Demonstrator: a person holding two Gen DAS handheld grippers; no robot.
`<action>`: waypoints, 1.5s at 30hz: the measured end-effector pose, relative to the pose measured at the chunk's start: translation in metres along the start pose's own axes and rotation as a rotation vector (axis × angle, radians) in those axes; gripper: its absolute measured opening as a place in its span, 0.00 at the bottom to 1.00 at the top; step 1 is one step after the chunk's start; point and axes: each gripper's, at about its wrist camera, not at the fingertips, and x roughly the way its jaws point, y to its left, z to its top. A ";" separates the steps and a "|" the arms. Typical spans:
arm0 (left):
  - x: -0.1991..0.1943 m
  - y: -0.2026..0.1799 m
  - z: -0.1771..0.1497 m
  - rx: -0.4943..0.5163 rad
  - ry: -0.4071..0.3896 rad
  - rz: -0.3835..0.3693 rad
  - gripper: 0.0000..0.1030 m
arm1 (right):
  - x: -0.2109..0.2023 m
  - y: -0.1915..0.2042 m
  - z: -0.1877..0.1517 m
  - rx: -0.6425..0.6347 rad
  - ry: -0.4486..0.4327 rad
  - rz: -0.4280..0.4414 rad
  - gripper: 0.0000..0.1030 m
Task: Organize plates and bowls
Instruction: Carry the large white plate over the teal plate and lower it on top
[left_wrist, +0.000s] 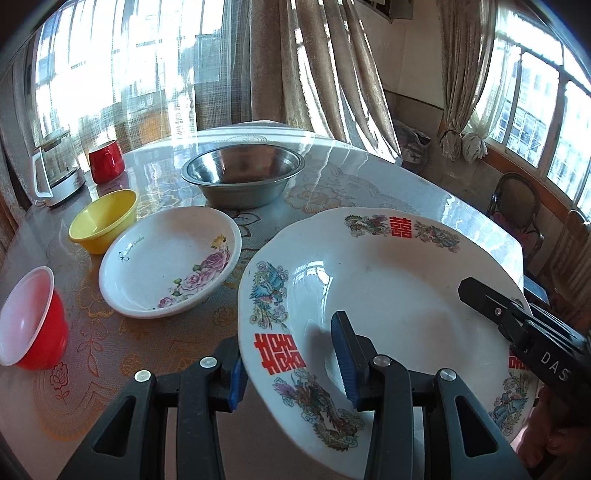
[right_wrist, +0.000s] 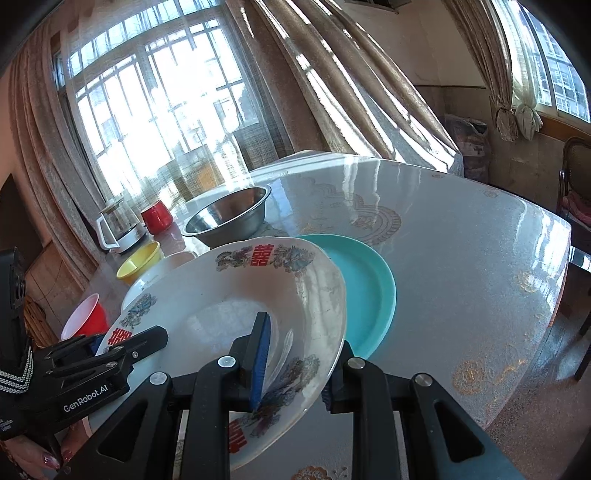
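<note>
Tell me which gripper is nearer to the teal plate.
Right. The right gripper clamps the rim of the big white plate on the side next to the teal plate. The left gripper clamps the opposite rim, farther away.

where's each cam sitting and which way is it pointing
Left wrist: sits on the left gripper, looking down across the table; its fingers clamp the big plate, and the right gripper enters at the right edge.
Right wrist: sits on the right gripper, looking down toward the window, clamping the plate's other rim above a teal plate; the left gripper and a hand show lower left.
Shared: big plate, steel bowl, yellow bowl, red mug.
</note>
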 end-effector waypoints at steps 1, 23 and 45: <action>0.004 -0.001 0.002 -0.007 0.005 -0.004 0.41 | 0.002 -0.002 0.002 -0.001 0.000 -0.005 0.23; 0.061 -0.019 0.028 0.023 0.043 0.042 0.41 | 0.057 -0.036 0.024 0.022 0.052 -0.055 0.23; 0.064 -0.017 0.023 0.033 0.056 0.017 0.39 | 0.065 -0.049 0.020 0.074 0.111 -0.045 0.28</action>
